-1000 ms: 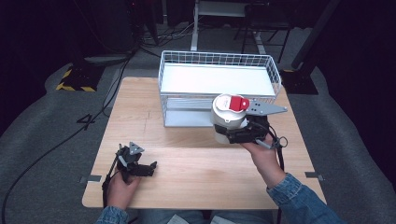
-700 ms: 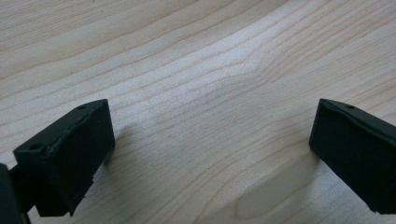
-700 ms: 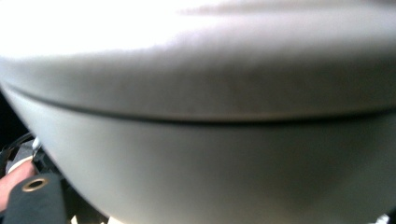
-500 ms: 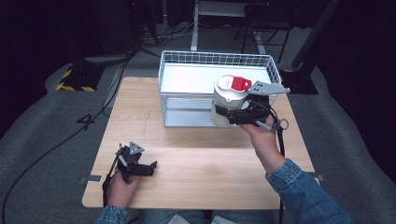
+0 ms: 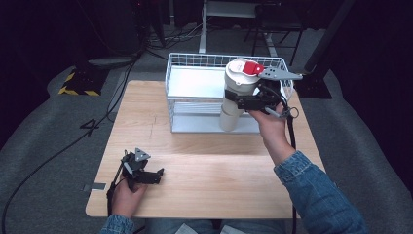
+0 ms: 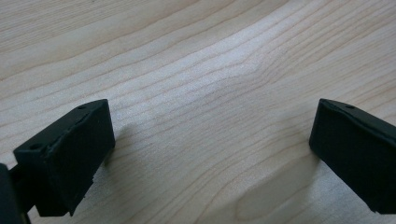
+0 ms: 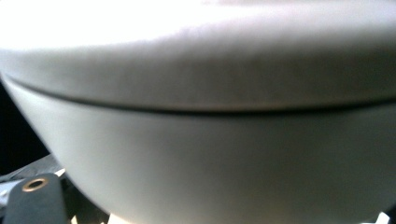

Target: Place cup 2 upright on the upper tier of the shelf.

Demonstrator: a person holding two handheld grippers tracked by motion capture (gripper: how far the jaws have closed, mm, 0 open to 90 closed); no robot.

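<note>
Two tongs: right tongs [image 5: 243,101] grip a tall white tumbler with red lid [image 5: 237,92] above the white wire basket's [image 5: 195,61] front, upper right, unplaced; left tongs [image 5: 155,176] rest open, empty, on the wooden tabletop [image 5: 214,165].

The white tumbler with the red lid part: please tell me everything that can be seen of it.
The white tumbler is a tall, smooth cylinder that narrows slightly toward its base, with a wider white lid bearing a red flap on top. It looks like plastic or coated metal. It is upright, held in the air over the front edge of the wire basket. The right tool clamps its upper body from the side. In the right gripper view a thin seam circles its wall.
</note>
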